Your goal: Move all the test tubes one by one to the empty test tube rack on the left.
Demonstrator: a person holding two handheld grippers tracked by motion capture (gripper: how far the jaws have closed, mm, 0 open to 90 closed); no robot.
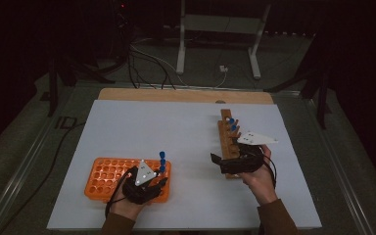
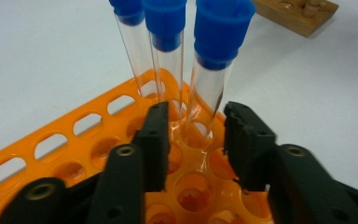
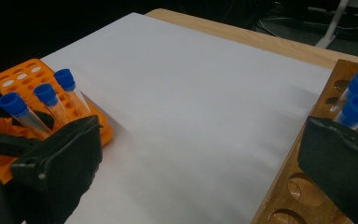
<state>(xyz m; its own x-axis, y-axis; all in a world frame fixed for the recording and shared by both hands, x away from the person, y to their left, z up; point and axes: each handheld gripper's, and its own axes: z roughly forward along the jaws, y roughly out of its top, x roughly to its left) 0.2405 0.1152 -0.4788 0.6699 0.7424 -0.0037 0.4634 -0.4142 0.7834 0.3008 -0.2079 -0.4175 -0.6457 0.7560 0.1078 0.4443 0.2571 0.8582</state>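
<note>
An orange tube rack (image 1: 105, 178) lies at the near left of the white table cover. Three clear tubes with blue caps (image 1: 162, 161) stand in its far right corner. My left gripper (image 1: 157, 177) hovers over that corner. In the left gripper view its jaws (image 2: 196, 140) stand either side of the nearest tube (image 2: 209, 88), a little apart from the glass. A wooden rack (image 1: 227, 142) at the right holds two blue-capped tubes (image 1: 232, 124). My right gripper (image 1: 223, 164) sits by the wooden rack's near end, open wide (image 3: 200, 172) with nothing between its fingers.
The white cover (image 1: 176, 127) lies on a wooden tabletop whose far edge (image 1: 186, 94) shows. Most holes of the orange rack (image 2: 74, 135) and the near holes of the wooden rack (image 3: 298, 186) hold nothing. Cables and a stand's legs lie on the floor beyond.
</note>
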